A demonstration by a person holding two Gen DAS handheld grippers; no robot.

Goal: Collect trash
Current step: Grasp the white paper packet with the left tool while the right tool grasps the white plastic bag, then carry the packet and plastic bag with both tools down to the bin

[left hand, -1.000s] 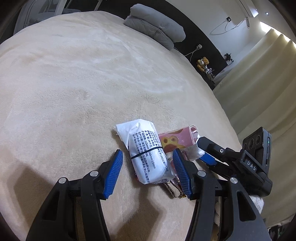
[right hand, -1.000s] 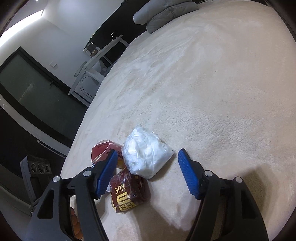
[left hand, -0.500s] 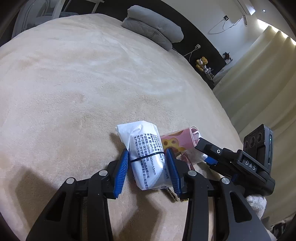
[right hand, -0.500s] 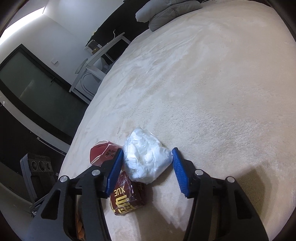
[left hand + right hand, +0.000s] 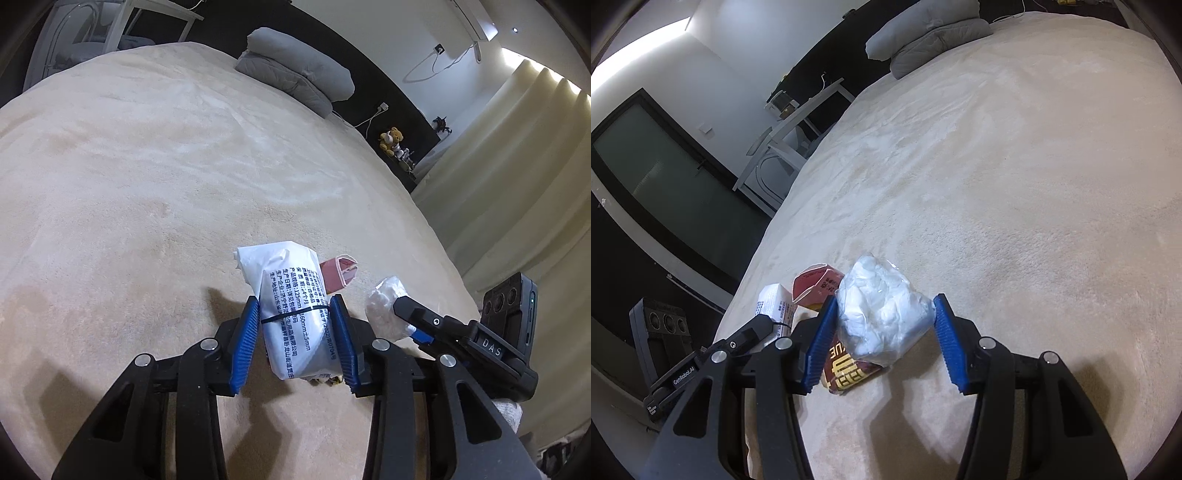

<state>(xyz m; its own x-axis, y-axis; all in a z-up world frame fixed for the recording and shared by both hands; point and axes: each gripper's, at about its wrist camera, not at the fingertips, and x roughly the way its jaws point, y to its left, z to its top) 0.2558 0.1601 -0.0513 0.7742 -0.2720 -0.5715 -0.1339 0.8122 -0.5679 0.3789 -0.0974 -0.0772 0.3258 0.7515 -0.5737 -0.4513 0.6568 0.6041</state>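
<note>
1. The left gripper (image 5: 297, 338) is clamping the white printed packet (image 5: 295, 306) across its middle, both blue pads pressed on its sides; its jaws have just been closing onto it, nearly as narrow as they go.
2. The right gripper (image 5: 884, 341) is pinching the clear bag of white tissue (image 5: 882, 321) between its pads, jaws about half open because the bag is bulky.
3. Both items are sitting low over the cream blanket (image 5: 129, 192) near its edge; whether they are fully clear of it is hard to tell.
4. A red-and-yellow wrapper (image 5: 849, 376) is lying under the tissue bag, and a pink carton (image 5: 816, 286) is resting just beyond, both ungrasped.
5. Step in hand, as judged: pick-up of two trash pieces at once, grips done, lift beginning.
6. Next move calls for raising both clear and carrying them to a bin, which is not in view.
7. The thin, squashy bag could be slipping out, so a firm squeeze is needed.
</note>
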